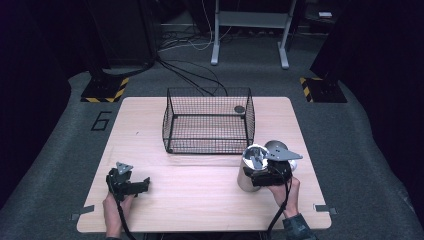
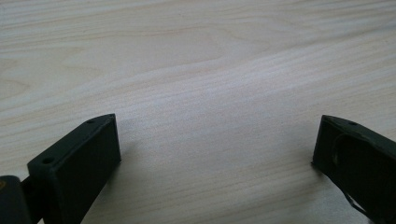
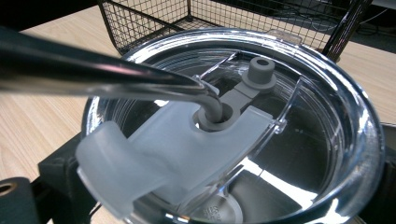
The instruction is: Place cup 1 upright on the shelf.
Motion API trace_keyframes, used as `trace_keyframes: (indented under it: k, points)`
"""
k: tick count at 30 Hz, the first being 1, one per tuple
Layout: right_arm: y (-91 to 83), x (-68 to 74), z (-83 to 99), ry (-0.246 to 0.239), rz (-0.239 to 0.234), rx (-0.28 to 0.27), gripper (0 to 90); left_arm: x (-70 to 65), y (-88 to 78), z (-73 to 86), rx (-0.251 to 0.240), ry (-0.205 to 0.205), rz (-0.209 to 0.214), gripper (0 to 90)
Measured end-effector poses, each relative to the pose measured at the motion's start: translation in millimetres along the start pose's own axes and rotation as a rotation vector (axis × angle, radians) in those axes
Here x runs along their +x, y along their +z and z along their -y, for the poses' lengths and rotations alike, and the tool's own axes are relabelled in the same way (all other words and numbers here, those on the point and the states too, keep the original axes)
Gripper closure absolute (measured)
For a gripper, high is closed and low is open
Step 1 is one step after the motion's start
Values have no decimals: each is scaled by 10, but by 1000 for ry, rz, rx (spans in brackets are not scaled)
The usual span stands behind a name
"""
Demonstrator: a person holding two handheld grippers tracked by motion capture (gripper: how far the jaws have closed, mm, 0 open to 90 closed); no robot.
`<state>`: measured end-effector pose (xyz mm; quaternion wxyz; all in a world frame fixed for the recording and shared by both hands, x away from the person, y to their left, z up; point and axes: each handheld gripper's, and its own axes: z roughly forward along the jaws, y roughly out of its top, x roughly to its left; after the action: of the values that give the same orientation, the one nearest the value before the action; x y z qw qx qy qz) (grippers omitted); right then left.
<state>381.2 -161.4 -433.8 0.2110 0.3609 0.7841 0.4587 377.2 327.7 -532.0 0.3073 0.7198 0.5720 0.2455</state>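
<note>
a pale wooden bench (image 1: 200,185) carries a black wire basket (image 1: 209,120) standing upright toward its far side, with a small dark round thing (image 1: 239,109) at the basket's far right corner. the left gripper (image 1: 131,187) rests low over the near left part of the bench, held by the left hand (image 1: 116,210); in the left gripper view its two black jaws stand wide apart with only bare wood grain between them, holding nothing. the right gripper (image 1: 260,172), held by the right hand (image 1: 286,192), is at a metal cup (image 1: 248,170) standing on the bench just in front of the basket's near right corner. in the right gripper view the cup's clear lid (image 3: 327,140) sits close before the camera, with a frosted flap (image 3: 154,154), a grey plug (image 3: 259,72) and a bent metal straw (image 3: 102,74) entering its hole. the jaws sit on either side of the cup, but i cannot tell whether they grip it.
</note>
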Motion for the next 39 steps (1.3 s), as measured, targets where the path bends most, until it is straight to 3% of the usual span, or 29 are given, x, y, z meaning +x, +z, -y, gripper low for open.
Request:
trace_keyframes:
  k: [5,17,32,39]
  points:
    - [-16,-14,5,26,-11,-15,34,0,0,0,0,0,0,4]
    - [-112,35,-144,-6,-10,-39,34,-1,0,0,-1,0,0,4]
    - [-162,73,-358,-21,-40,-28,34,-1,0,0,-1,-1,1,3]
    - [-136,73,-437,-1,-58,-9,34,-1,0,0,-1,-1,1,3]
